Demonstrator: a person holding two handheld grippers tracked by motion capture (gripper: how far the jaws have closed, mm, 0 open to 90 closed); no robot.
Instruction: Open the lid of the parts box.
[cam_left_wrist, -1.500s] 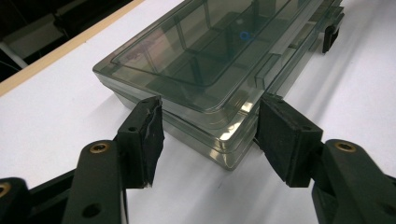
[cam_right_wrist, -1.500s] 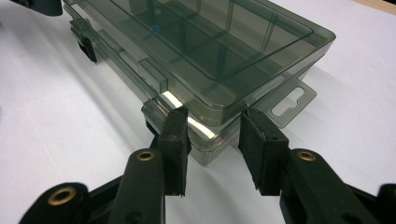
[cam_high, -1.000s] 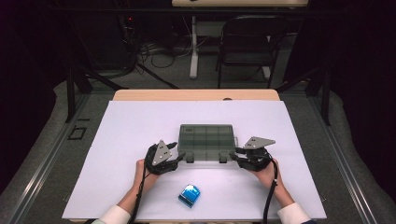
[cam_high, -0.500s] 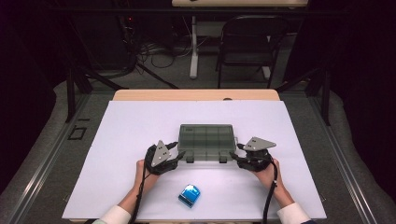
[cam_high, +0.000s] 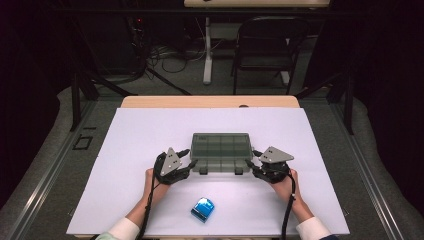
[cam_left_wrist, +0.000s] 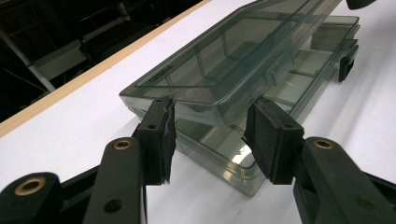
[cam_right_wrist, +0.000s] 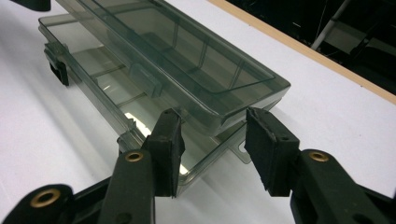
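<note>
Both grippers, left gripper (cam_high: 187, 163) and right gripper (cam_high: 251, 164), jaws spread wide, flank the smoky compartment box (cam_high: 221, 149); its lid seems slightly raised. A blue packet (cam_high: 203, 209) lies at 6 o'clock.

right gripper (cam_high: 256, 167) shifted slightly outward, organizer box (cam_high: 220, 151) lid now lifted

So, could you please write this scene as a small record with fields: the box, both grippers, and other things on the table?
box: grey see-through organizer box, lid raised a little above the base
left gripper: open, jaws at the box's left end
right gripper: open, jaws at the box's right end
other item: small blue object near the table's front edge
surface: white table cover
</note>
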